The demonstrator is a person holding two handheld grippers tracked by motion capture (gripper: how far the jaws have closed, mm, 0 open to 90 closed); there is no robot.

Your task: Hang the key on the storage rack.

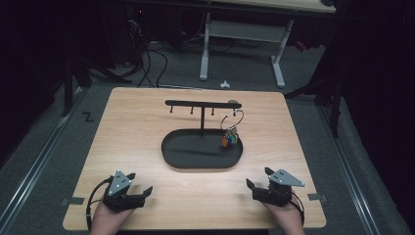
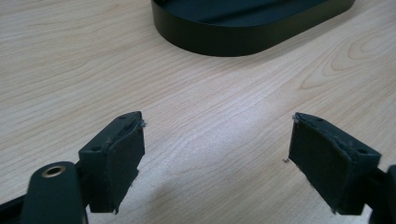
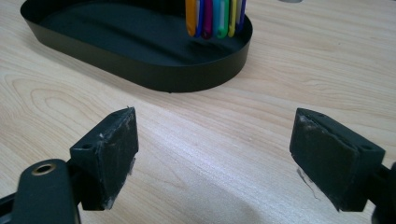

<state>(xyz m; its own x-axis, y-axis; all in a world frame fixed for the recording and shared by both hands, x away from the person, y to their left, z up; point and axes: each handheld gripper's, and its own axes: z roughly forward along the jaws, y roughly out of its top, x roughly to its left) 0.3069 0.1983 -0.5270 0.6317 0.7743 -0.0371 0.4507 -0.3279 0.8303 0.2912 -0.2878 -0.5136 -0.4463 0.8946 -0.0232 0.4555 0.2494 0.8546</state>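
Observation:
A black key stand point(image 1: 202, 111) rises from a black oval tray point(image 1: 186, 156) in the middle of the table; its crossbar carries small hooks. A metal ring point(image 1: 232, 120) hangs from the bar's right end, with a bunch of coloured tags point(image 1: 230, 140) below it over the tray's right side. The coloured tags point(image 3: 215, 17) and the tray point(image 3: 116, 60) stand ahead in the right gripper view. My left gripper point(image 1: 138, 185) rests open near the front left edge, nothing between its jaws. My right gripper point(image 1: 259, 177) rests open at the front right, also holding nothing. The tray's rim point(image 2: 243, 39) lies ahead of my left gripper point(image 2: 215, 137).
The wooden table point(image 1: 137, 127) is bare around the tray. Beyond its far edge are a white desk frame point(image 1: 242, 46), cables on the grey floor point(image 1: 151, 63) and dark surroundings.

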